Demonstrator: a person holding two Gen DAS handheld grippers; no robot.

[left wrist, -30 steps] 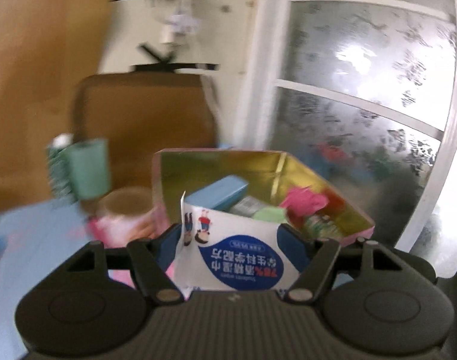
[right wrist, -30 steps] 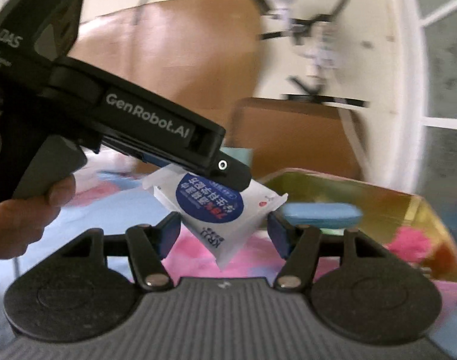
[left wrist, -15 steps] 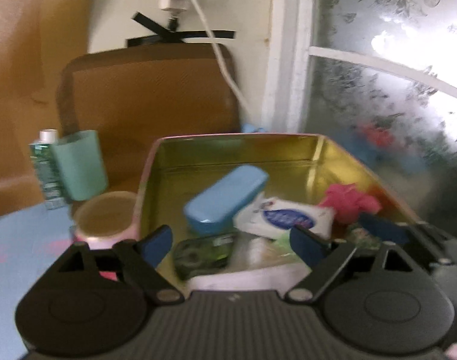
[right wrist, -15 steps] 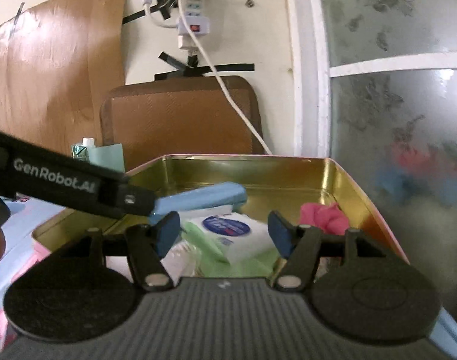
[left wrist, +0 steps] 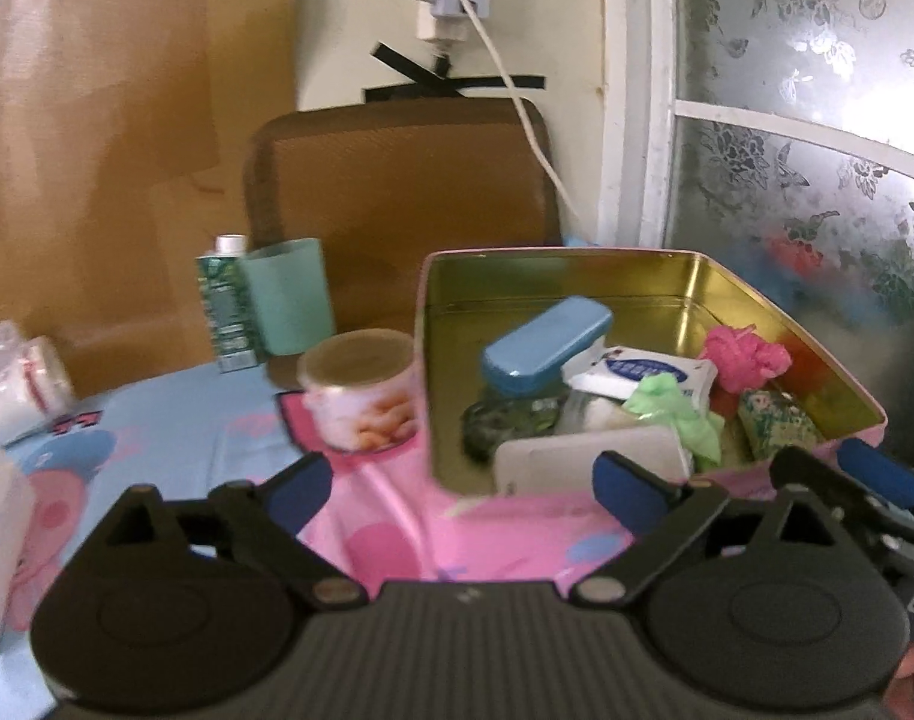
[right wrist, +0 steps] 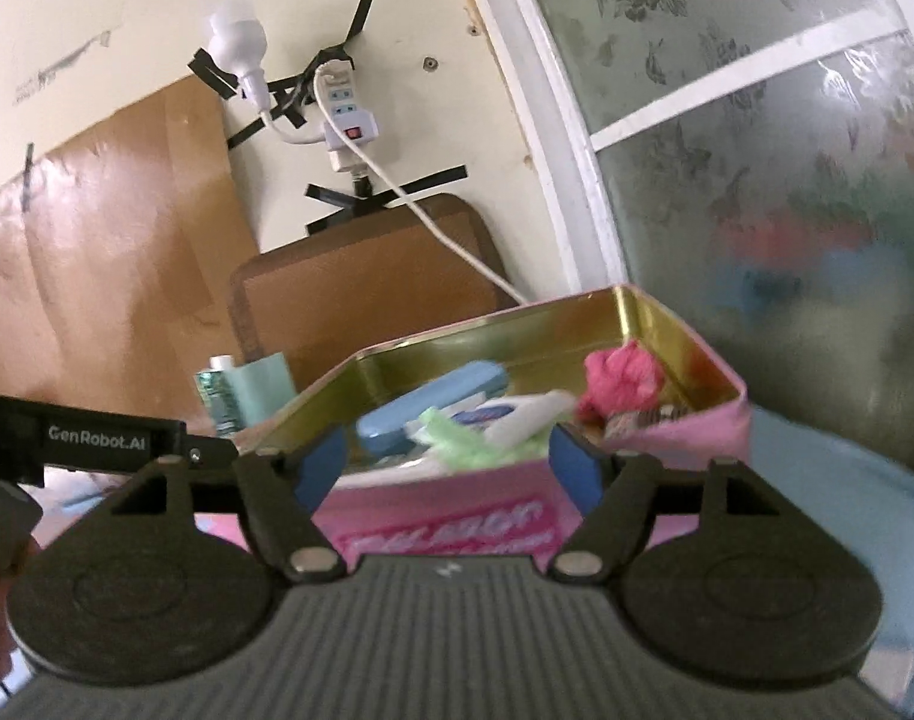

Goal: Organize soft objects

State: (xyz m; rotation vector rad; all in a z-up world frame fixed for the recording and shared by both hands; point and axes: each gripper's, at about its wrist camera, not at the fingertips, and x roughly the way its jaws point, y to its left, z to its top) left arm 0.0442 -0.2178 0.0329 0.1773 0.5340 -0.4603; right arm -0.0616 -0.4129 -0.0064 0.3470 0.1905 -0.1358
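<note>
Covering the table is a blue-and-pink cartoon cloth (left wrist: 175,438); a cream wall, brown board panelling and a frosted floral window (left wrist: 817,138) at 2 o'clock close off the back. A power strip (right wrist: 343,120) is taped to the wall, its white cable dropped behind a brown chair back (left wrist: 403,192).

The pink tin (left wrist: 433,360), gold inside, is seen at centre-right of the left wrist view. Inside it are held the soft items: a white wipes pack (left wrist: 643,372), a pink crumpled piece (left wrist: 745,354), a green crumpled piece (left wrist: 673,408); a blue case (left wrist: 544,342) is leaned across them. A flat white pack (left wrist: 583,459) is stood at the tin's near wall.

At 9–10 o'clock of the tin, a round lidded tub (left wrist: 361,396) is just beside the wall, with a teal cup (left wrist: 286,300) and a green carton (left wrist: 226,306) further back. Bare cloth is left at 6–7 o'clock of the tin.

The left gripper (left wrist: 457,492) is spread wide and opening, nothing between its jaws. The right gripper (right wrist: 445,465) is also wide and opening, nothing gripped, the tin's near wall lying beyond the gap.

A white bundle (left wrist: 13,396) at 9 o'clock is cut off by the frame. The tin's lettering in the right wrist view is blurred. Items at the tin's near right corner are too blurred to name.
</note>
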